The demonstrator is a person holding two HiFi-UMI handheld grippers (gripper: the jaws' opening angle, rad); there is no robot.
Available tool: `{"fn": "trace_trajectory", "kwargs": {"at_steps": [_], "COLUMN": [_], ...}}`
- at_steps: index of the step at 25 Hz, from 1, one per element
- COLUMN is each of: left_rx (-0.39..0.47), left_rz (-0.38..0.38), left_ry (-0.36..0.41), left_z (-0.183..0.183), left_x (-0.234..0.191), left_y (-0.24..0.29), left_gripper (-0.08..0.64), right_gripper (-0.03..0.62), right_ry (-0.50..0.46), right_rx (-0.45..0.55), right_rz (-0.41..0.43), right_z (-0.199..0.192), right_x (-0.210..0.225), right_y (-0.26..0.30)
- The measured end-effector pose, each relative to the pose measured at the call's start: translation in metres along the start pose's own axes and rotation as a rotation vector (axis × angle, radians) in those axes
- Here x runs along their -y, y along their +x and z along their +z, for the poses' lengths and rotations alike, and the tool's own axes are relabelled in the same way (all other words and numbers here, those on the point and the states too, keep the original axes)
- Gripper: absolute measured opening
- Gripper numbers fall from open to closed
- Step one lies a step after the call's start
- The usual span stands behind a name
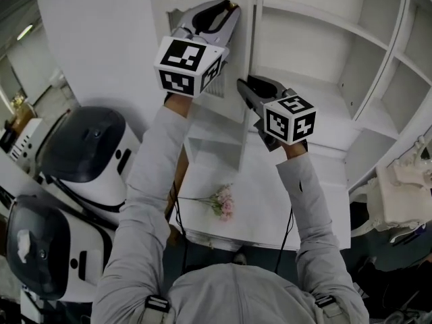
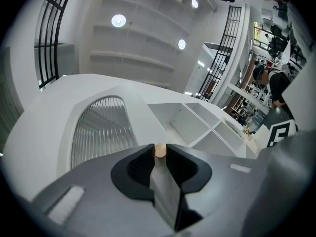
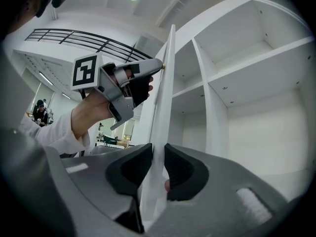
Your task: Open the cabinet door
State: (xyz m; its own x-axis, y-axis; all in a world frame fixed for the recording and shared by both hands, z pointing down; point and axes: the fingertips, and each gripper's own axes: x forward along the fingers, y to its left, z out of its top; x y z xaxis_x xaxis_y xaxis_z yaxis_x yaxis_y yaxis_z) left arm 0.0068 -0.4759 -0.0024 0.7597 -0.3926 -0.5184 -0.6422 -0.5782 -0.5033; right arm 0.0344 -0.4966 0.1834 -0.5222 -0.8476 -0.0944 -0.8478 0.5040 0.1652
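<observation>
The white cabinet door [image 1: 241,46] with its slatted arched panel [image 2: 101,130] stands swung out from the open shelves [image 1: 317,46]. My left gripper [image 1: 231,7] is high on the door, shut on a small tan knob [image 2: 160,151] that shows between its black pads. In the right gripper view the left gripper [image 3: 160,65] sits at the door's edge [image 3: 163,112]. Lower down, my right gripper [image 1: 243,86] straddles that edge. One pad lies on each face of the door, and the right gripper [image 3: 159,169] is closed on the thin white panel.
Below the door is a white tabletop [image 1: 310,208] with a sprig of pink flowers [image 1: 223,204]. Two black-and-white rounded machines [image 1: 88,147] stand at the left. A white bag [image 1: 405,194] hangs at the right. A person [image 2: 276,83] stands far off in the room.
</observation>
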Motion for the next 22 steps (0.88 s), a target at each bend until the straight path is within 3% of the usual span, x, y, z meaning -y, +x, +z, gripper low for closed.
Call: {"fn": "trace_trajectory", "kwargs": {"at_steps": [14, 22], "left_rx": [0.09, 0.104], "left_rz": [-0.161, -0.192], "left_ry": [-0.152, -0.136], "left_z": [0.032, 0.049], "left_x": [-0.023, -0.066], "left_y": [-0.082, -0.143], "left_gripper": [0.095, 0.106], "right_gripper": [0.075, 0.086], "right_ry": [-0.025, -0.082], "right_rx": [-0.013, 0.005], "right_rz": [-0.216, -0.253], "right_z": [0.008, 0.018], "right_x": [-0.099, -0.174], "right_y": [-0.008, 0.018]}}
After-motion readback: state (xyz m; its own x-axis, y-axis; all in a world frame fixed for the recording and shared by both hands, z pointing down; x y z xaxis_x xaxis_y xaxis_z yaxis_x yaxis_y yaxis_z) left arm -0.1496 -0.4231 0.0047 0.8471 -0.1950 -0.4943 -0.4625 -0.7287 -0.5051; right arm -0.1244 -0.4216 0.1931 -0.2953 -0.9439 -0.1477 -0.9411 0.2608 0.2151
